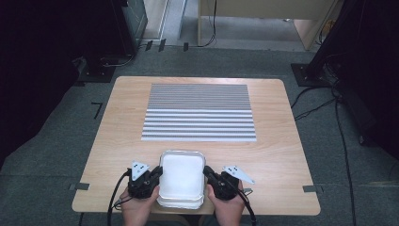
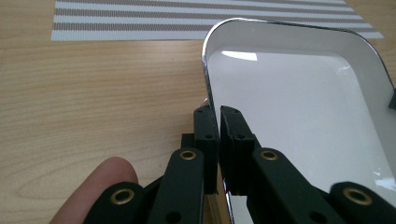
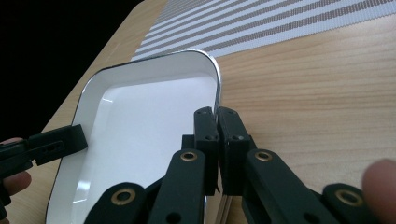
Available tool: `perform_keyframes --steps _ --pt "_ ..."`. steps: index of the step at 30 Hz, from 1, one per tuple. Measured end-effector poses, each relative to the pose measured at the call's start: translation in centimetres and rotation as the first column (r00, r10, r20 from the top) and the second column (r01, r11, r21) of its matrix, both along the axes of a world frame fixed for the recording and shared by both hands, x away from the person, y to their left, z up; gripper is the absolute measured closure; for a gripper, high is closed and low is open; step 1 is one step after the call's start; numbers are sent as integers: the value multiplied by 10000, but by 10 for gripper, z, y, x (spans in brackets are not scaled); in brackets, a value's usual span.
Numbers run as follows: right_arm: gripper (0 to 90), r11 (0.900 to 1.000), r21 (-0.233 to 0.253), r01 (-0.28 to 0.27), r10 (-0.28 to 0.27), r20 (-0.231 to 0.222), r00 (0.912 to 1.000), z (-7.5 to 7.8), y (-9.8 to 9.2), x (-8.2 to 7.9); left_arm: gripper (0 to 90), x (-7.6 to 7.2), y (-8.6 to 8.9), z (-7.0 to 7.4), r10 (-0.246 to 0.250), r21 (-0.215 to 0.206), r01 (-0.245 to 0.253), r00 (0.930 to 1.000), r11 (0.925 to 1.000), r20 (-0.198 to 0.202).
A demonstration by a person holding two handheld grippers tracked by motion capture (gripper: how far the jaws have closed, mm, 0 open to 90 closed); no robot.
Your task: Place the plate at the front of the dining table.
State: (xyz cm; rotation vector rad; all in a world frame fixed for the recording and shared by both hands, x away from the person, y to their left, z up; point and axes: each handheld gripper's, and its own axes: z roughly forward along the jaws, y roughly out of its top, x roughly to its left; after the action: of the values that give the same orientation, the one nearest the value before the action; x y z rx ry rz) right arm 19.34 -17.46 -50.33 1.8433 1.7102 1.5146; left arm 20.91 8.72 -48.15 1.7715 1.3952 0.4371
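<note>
A white rectangular tray (image 1: pixel 182 197) with a shiny metal rim sits at the near edge of the wooden table, empty inside. My left gripper (image 1: pixel 157 172) is shut on the tray's left rim (image 2: pixel 208 88), one jaw inside and one outside. On the opposite side, my right gripper (image 1: pixel 207 171) is shut on the tray's right rim (image 3: pixel 217 88). In the right gripper view, the left gripper's jaw (image 3: pixel 51 144) shows across the tray (image 3: pixel 140 121). A striped grey and white placemat (image 1: pixel 199 112) lies flat beyond the tray.
The wooden table (image 1: pixel 282 141) has bare surface left and right of the placemat. Dark equipment stands and cables (image 1: pixel 343 136) lie on the grey floor around the table. A wooden desk (image 1: pixel 263 9) stands at the back.
</note>
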Motion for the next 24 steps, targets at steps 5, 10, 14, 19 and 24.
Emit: perform_keyframes --steps 5,10,14,19,24 --pt "897 10000 47 17 -17 106 9999 7 0 6 883 5 1 7 32 -150 -31 10000 9999 58" --pt "900 9998 -194 24 -18 320 9995 16 1 14 896 14 0 14 51 -321 -47 9999 9995 135" --pt "900 9995 -319 50 -38 362 9993 20 0 21 899 22 -2 19 -12 -328 19 9998 9995 203" --pt "900 9993 -342 158 -142 459 9988 24 -4 30 898 31 -5 23 -63 -378 71 9997 9993 220" --pt "900 9989 -440 159 -134 551 9984 29 -6 39 897 43 -6 25 -158 -572 162 9998 9982 79"
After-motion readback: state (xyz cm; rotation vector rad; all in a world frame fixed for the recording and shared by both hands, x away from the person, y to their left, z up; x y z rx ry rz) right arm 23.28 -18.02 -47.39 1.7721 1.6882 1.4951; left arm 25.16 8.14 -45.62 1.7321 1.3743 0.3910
